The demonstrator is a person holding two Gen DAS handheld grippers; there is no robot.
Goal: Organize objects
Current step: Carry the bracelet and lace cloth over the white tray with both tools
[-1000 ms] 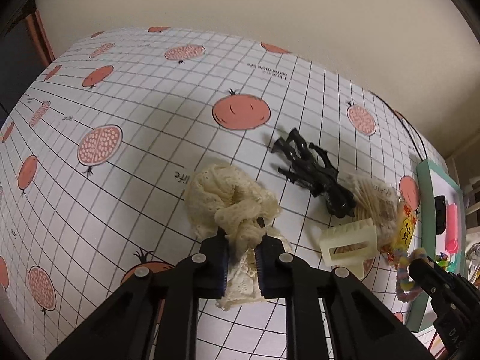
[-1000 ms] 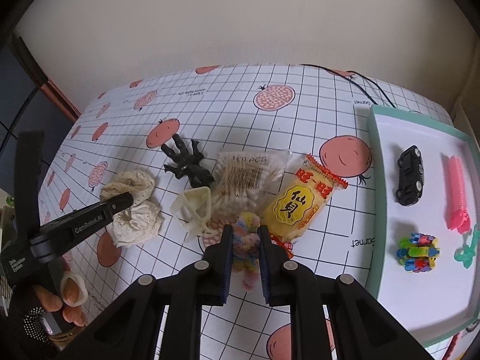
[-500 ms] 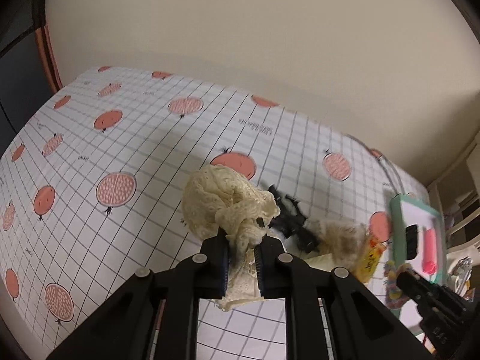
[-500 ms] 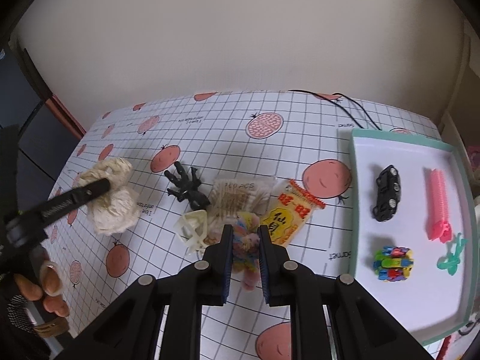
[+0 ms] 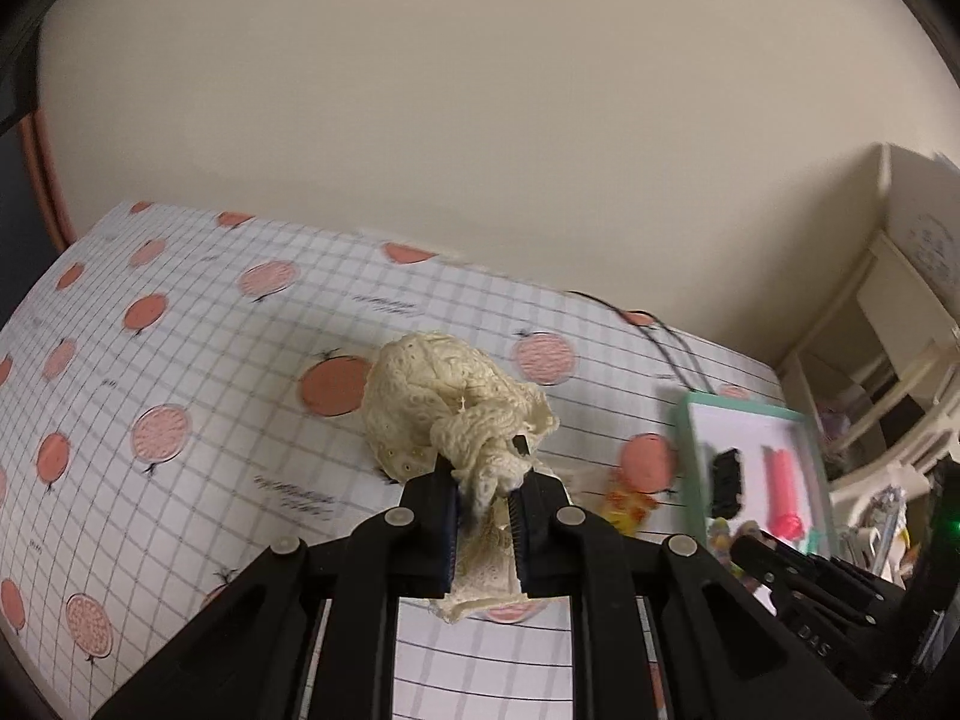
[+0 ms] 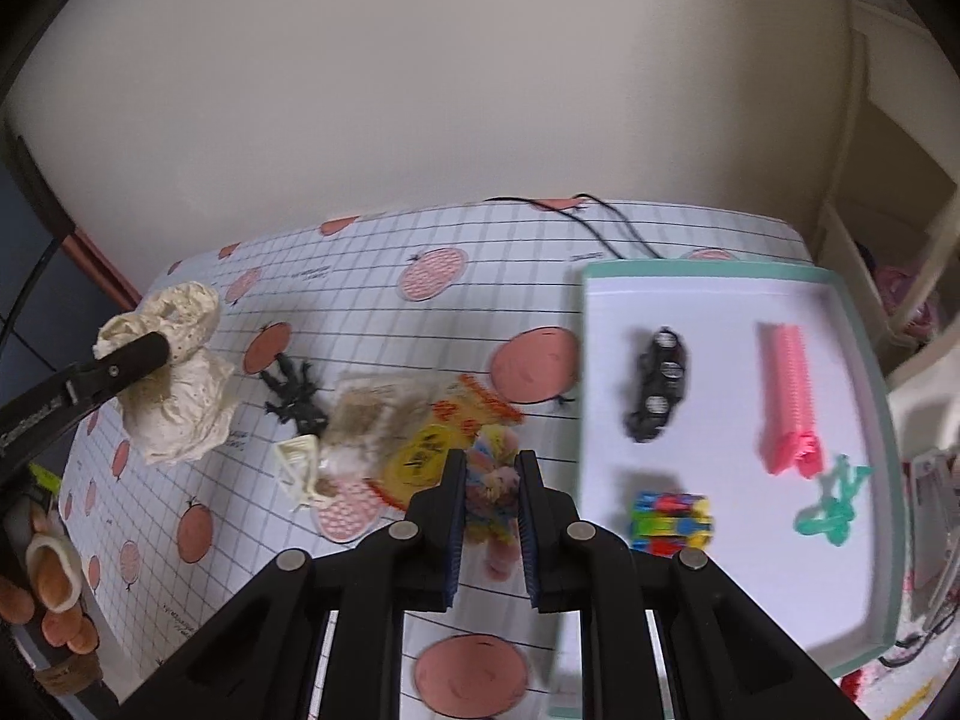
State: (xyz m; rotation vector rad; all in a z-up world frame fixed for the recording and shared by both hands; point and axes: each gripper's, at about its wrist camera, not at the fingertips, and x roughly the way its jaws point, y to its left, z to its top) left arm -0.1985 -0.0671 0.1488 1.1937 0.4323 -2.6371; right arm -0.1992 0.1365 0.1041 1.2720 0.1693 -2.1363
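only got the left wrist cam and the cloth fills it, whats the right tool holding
observer: The right tool is shut on a pastel scrunchie, held above the table.
operator: whats on the tray besides the car and the pink thing
observer: A multicoloured block toy and a green clip, both on its near half.
operator: and whats loose on the table
observer: A black figure, a swab bag, a snack packet and a cream clip, bunched together left of the tray.
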